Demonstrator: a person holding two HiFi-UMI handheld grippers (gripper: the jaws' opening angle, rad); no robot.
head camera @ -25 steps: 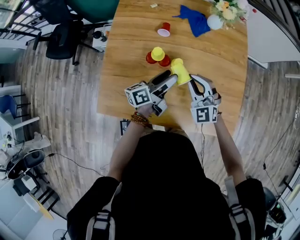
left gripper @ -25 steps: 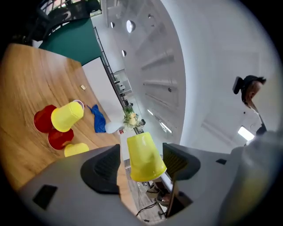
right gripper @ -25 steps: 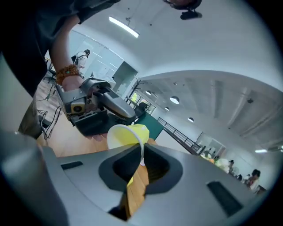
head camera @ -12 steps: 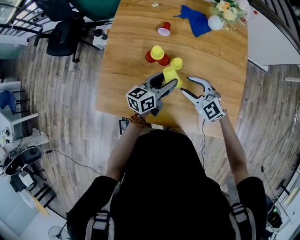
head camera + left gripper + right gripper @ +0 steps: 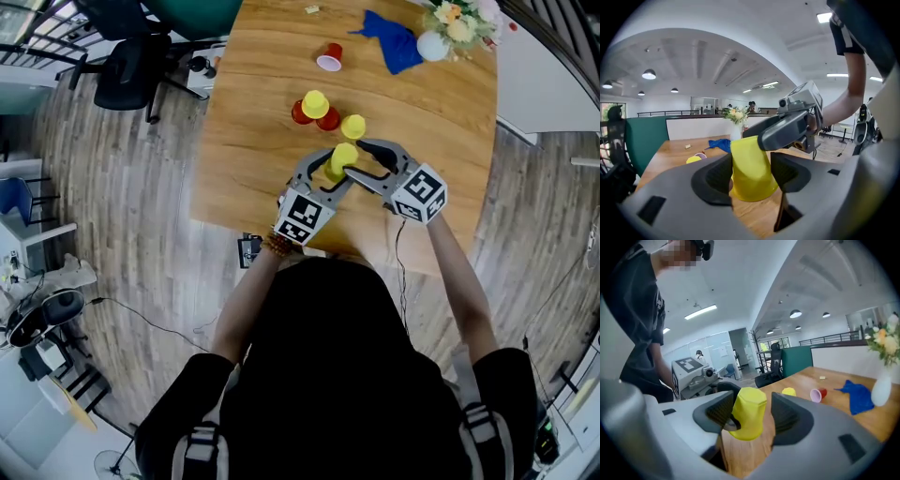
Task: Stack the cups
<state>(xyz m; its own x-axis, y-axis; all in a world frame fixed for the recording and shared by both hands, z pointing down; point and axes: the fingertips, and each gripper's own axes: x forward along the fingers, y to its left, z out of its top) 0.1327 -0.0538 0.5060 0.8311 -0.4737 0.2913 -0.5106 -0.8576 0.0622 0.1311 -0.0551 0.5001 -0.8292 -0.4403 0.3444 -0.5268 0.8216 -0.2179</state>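
Observation:
A yellow cup [image 5: 343,154] [image 5: 750,159] [image 5: 747,413] is held bottom up just above the wooden table [image 5: 253,141]. My left gripper [image 5: 335,169] [image 5: 751,177] is shut on its sides. My right gripper [image 5: 355,159] [image 5: 750,420] comes in from the right. Its jaws have just been opening and now stand open around the same cup, with gaps on both sides. Beyond them, a second yellow cup [image 5: 352,126] stands alone. A third yellow cup [image 5: 315,104] sits upturned over two red cups [image 5: 329,121]. Another red cup [image 5: 329,58] [image 5: 818,393] lies on its side farther back.
A blue cloth [image 5: 393,40] [image 5: 856,397] and a white vase of flowers [image 5: 434,41] [image 5: 882,386] lie at the table's far right. Office chairs [image 5: 131,70] stand left of the table. The table's near edge runs just below both grippers.
The right jaws went from shut to wide open and swung in around the cup. Both grippers rolled and drew together. The left gripper turned the cup bottom up, a little lower.

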